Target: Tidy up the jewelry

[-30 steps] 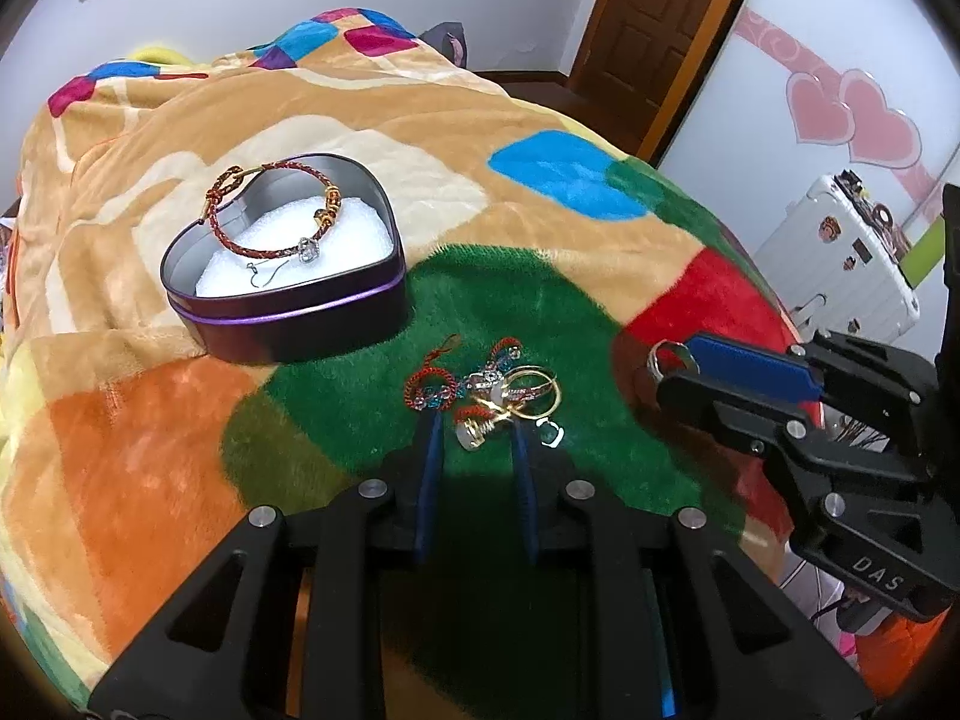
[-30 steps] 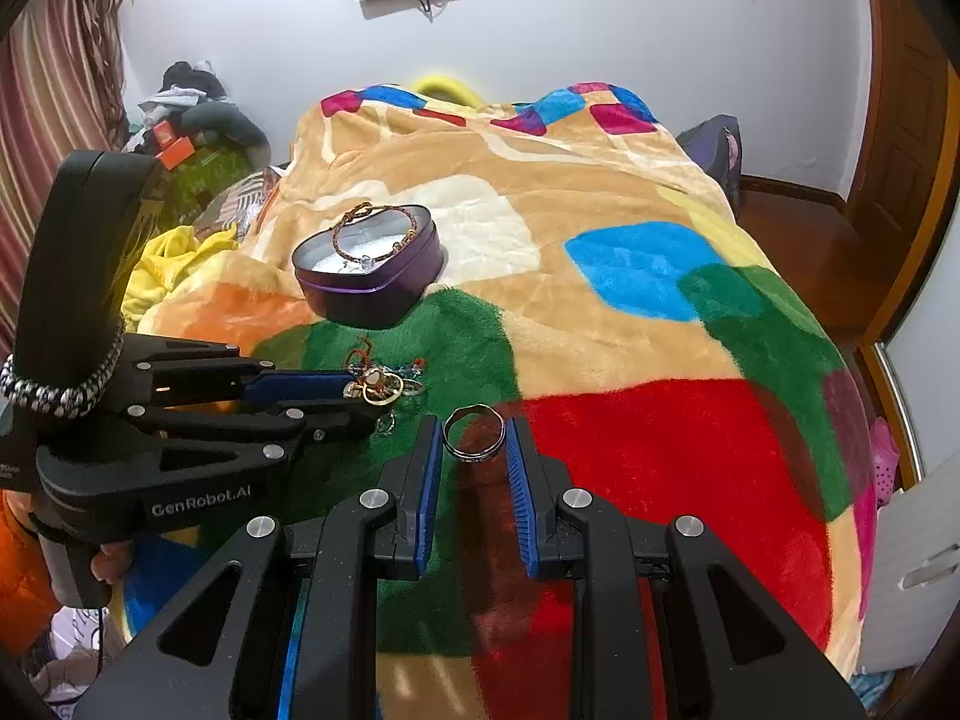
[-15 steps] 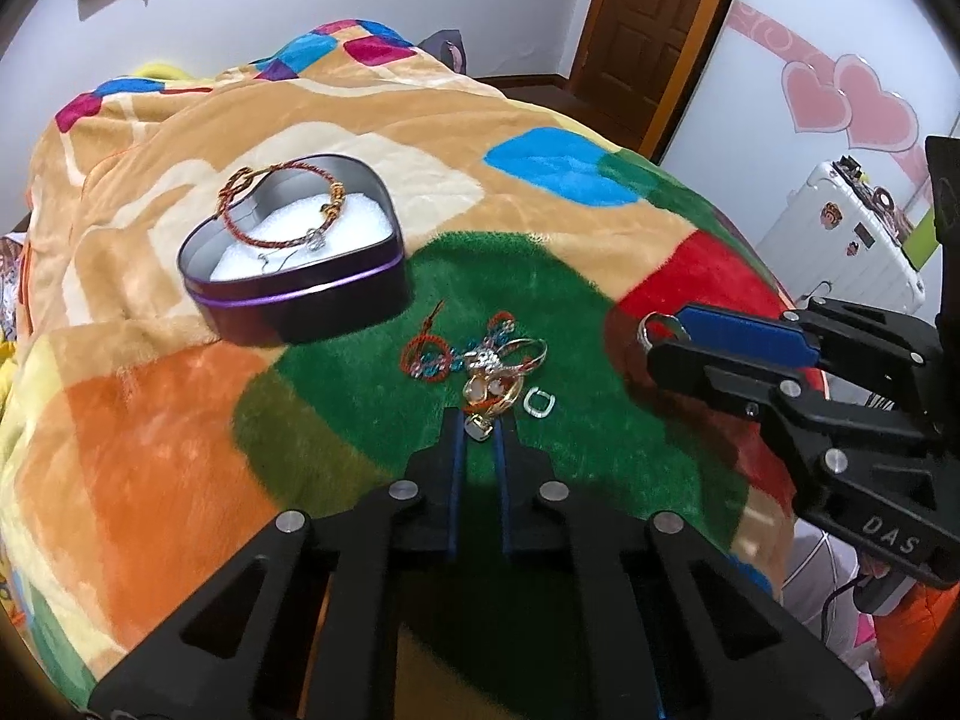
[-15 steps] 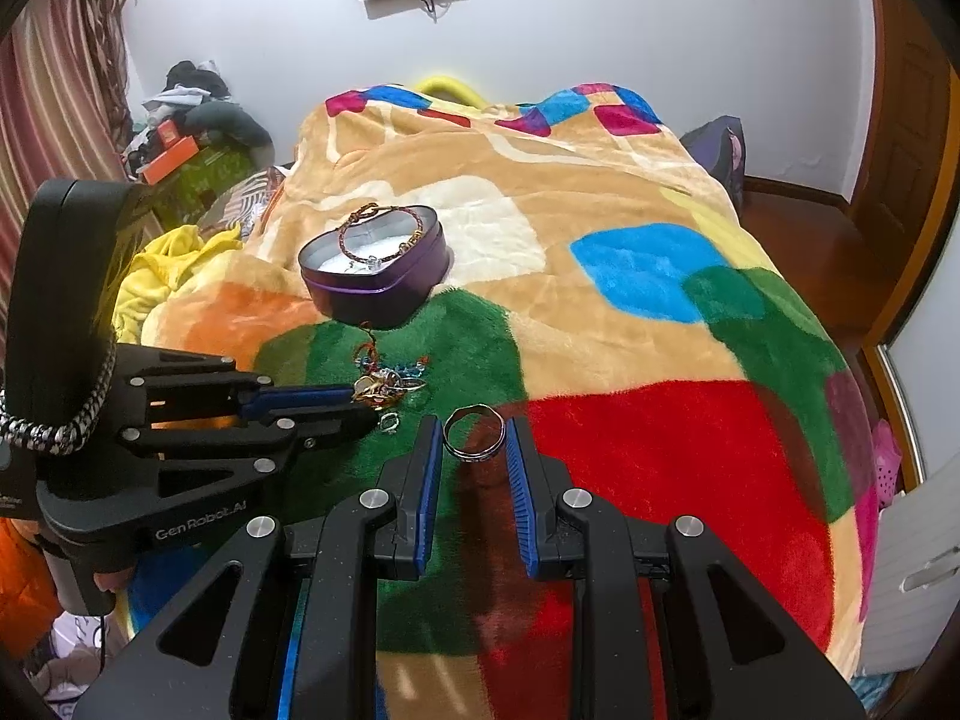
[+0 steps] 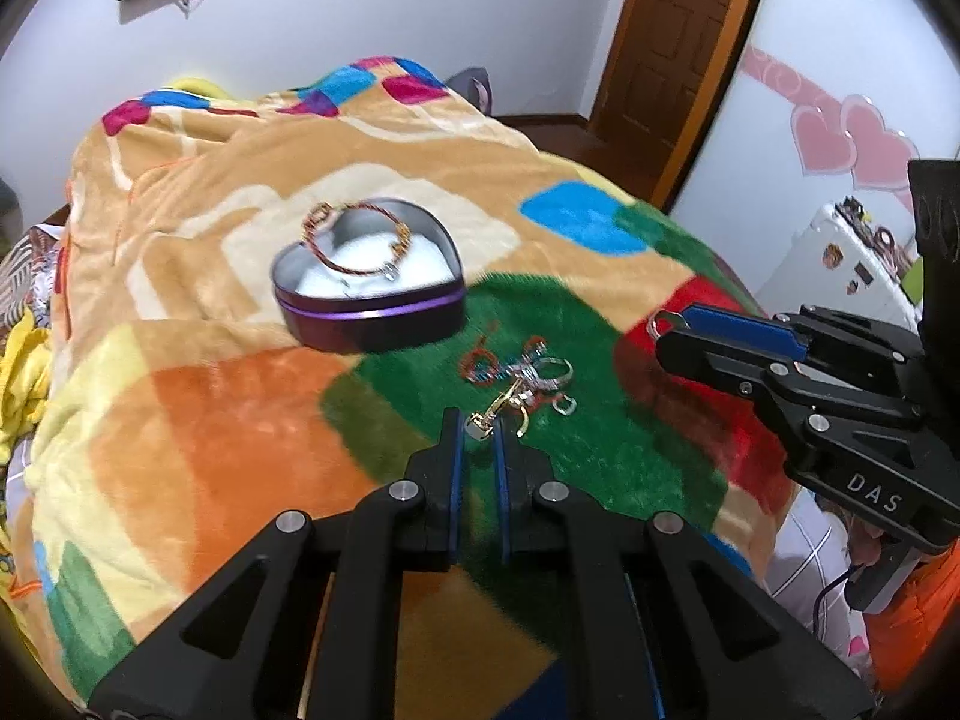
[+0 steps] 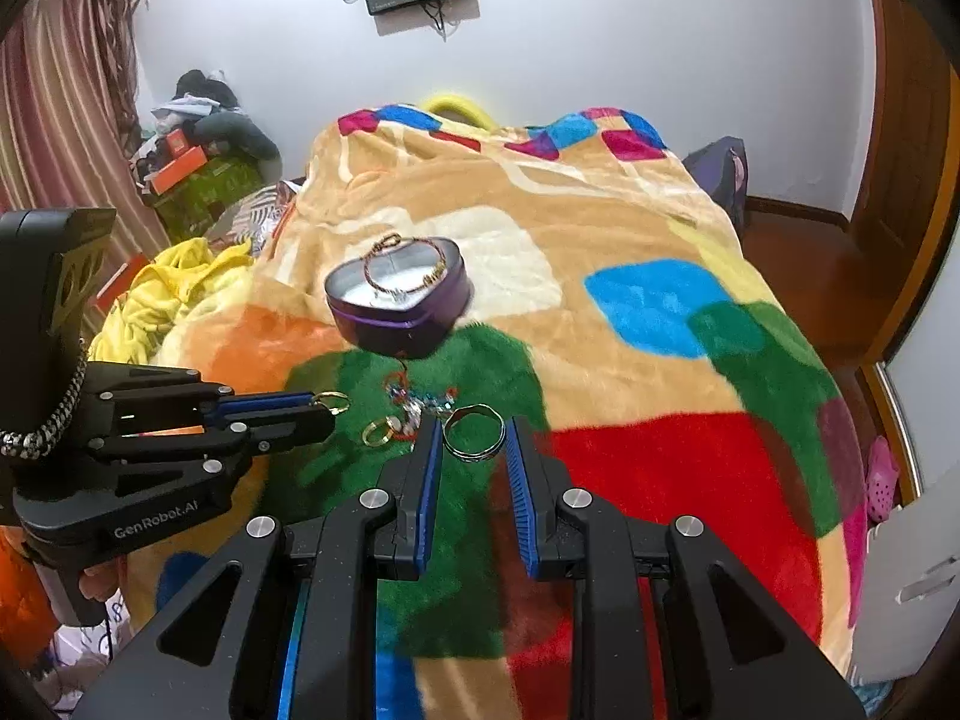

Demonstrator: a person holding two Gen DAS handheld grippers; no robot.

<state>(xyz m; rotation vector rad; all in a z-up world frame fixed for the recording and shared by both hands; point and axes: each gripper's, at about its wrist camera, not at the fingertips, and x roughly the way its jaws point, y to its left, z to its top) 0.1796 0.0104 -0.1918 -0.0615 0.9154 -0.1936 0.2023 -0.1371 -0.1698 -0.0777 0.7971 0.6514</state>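
My left gripper (image 5: 477,427) is shut on a gold earring (image 5: 487,414), lifted just clear of the jewelry pile (image 5: 522,369) on the green patch of the blanket. In the right wrist view the left gripper (image 6: 321,411) shows the gold earring (image 6: 330,401) at its tip. My right gripper (image 6: 474,429) is shut on a silver ring (image 6: 474,433), hovering right of the pile (image 6: 414,405). A gold ring (image 6: 378,433) lies loose beside it. Behind stands the open purple heart-shaped tin (image 5: 366,315) with a red braided bracelet (image 5: 360,240) on its white padding.
A patchwork blanket (image 6: 630,228) covers the bed. Yellow cloth (image 6: 168,294) and stacked boxes (image 6: 192,174) lie at the bed's left. A white suitcase (image 5: 840,264) stands at the right, a wooden door (image 5: 678,48) behind it.
The left jaws shut on the gold earring in the pile and lifted it up and back. The right gripper kept still with its silver ring.
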